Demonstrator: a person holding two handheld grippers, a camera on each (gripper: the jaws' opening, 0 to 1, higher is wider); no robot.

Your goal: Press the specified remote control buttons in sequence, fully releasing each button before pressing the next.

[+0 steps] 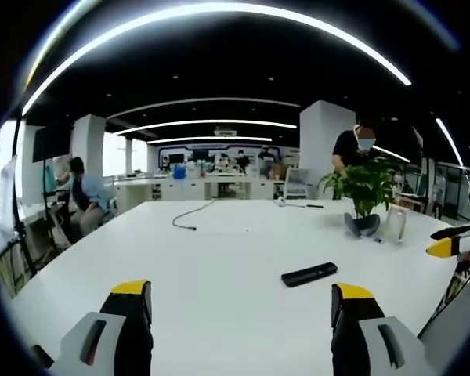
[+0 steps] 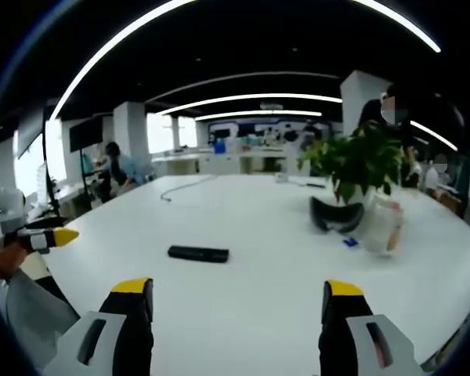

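Note:
A black remote control (image 1: 309, 274) lies flat on the white table (image 1: 219, 251), ahead and to the right of my left gripper (image 1: 241, 294), which stands open with nothing between its yellow-tipped jaws. In the right gripper view the same remote (image 2: 198, 253) lies ahead and to the left of my right gripper (image 2: 238, 291), also open and holding nothing. The left gripper's yellow tip (image 2: 59, 236) comes in at the left edge of that view, and the right gripper's tip (image 1: 446, 247) comes in at the right edge of the left gripper view.
A potted plant (image 2: 360, 168) stands at the table's right, with a dark curved object (image 2: 337, 215) and a clear container (image 2: 384, 223) at its foot. A thin cable (image 1: 189, 215) lies farther back. People sit and stand around the far desks.

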